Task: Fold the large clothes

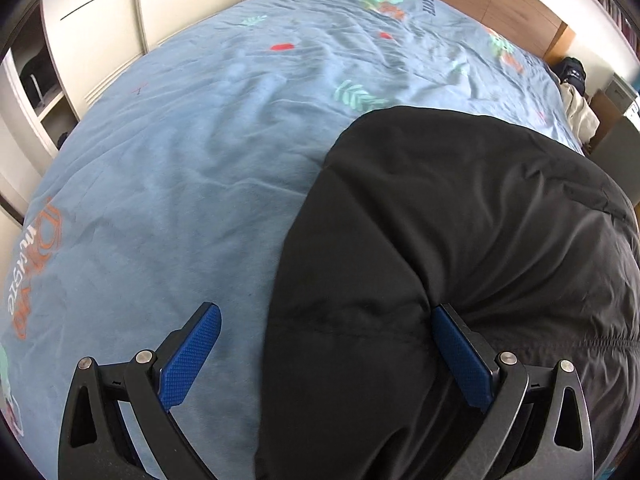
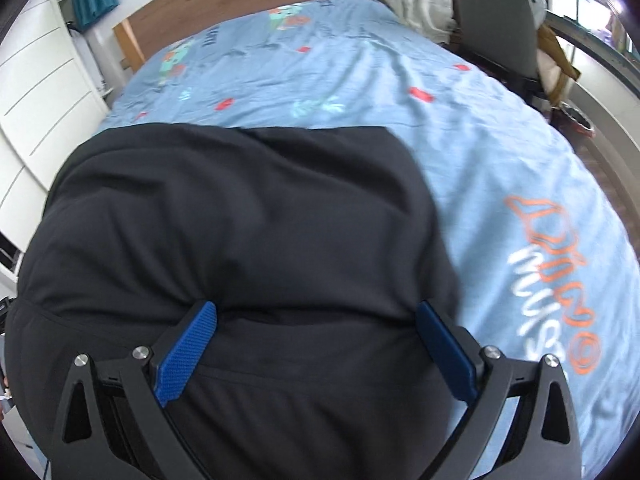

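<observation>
The right tool [image 2: 316,316], jaws spread wide, sits over the black garment [image 2: 240,216] on the blue bedspread [image 2: 460,140].

Large black padded fabric garment [image 1: 460,240]: lower part cut off by both views' bottom edges | printed blue cotton bedsheet [image 1: 180,200]: lettering blurred in right wrist view

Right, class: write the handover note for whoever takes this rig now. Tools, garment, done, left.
Left tool: open, straddling the black garment's left edge, gripping nothing.
Right tool: open, over the garment, gripping nothing.
Garment: lies in a rounded heap on the blue bedspread, near the bed's front edge.
Done: it looks folded over at least once; how many folds cannot be told.
Left: probably grip the near edge, finish folding, smooth flat.
</observation>
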Demonstrator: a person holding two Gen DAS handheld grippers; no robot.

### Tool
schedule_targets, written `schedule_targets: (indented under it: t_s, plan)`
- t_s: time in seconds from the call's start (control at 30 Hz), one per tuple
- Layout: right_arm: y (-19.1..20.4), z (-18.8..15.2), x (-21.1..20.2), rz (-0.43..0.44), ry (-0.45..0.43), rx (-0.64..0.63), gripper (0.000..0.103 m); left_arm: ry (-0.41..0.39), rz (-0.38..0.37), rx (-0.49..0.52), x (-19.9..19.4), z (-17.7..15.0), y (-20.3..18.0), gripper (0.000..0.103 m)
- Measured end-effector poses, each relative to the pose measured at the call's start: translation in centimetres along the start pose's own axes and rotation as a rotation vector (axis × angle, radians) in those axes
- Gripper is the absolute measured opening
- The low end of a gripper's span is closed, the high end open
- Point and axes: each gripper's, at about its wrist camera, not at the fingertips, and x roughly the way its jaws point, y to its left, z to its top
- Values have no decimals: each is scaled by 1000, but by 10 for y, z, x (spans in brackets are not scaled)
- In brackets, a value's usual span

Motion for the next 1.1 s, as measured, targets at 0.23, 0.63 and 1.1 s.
schedule_targets:
  t_s: [0.23, 0.63, 1.1]
  plan:
    - [-31, -12, -16, -42, 13, 17, 101, 4, 8, 10, -3, -6, 8, 103]
    - [-80, -32, -43, -11, -5, 118, 101, -15, 15, -13, -25, -12, 46, 103]
    - [-94, -65, 12, 410, 130, 407, 103, 116, -401, -206, 23, -33, 60, 102]
